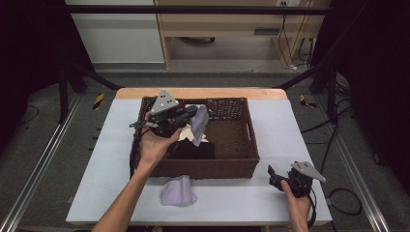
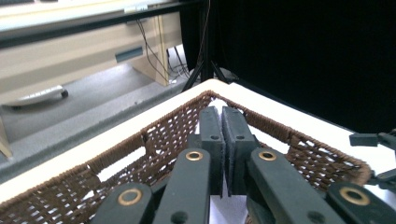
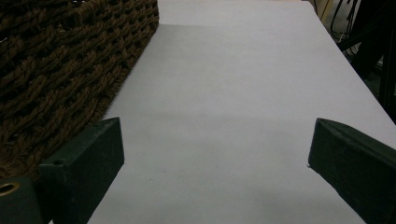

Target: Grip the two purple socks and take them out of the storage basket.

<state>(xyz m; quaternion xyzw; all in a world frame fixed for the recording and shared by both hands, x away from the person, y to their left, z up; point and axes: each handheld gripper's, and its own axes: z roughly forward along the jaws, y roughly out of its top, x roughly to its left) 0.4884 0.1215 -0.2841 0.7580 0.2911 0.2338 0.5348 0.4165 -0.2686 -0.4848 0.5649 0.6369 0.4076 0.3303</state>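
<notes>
High view: left gripper [image 1: 196, 115] is over the brown woven wicker basket [image 1: 244, 159], near its back-left corner, with a lilac cloth [image 1: 199, 124] hanging from the jaws. A second crumpled lilac cloth [image 1: 178, 190] lies on the white table [image 1: 270, 198], just in front of the basket. Right gripper [image 1: 272, 175] sits right of the basket's front corner.

Left gripper view: jaws pressed together above the basket's rim [image 2: 322, 147].

Right gripper view: jaws spread wide, nothing between them, basket wall [image 3: 60, 70] to their left.

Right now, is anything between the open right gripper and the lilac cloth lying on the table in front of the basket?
Nothing visible. The right gripper sits on the table, jaws open, and bare tabletop runs from it to the lilac cloth beside the basket.
</notes>
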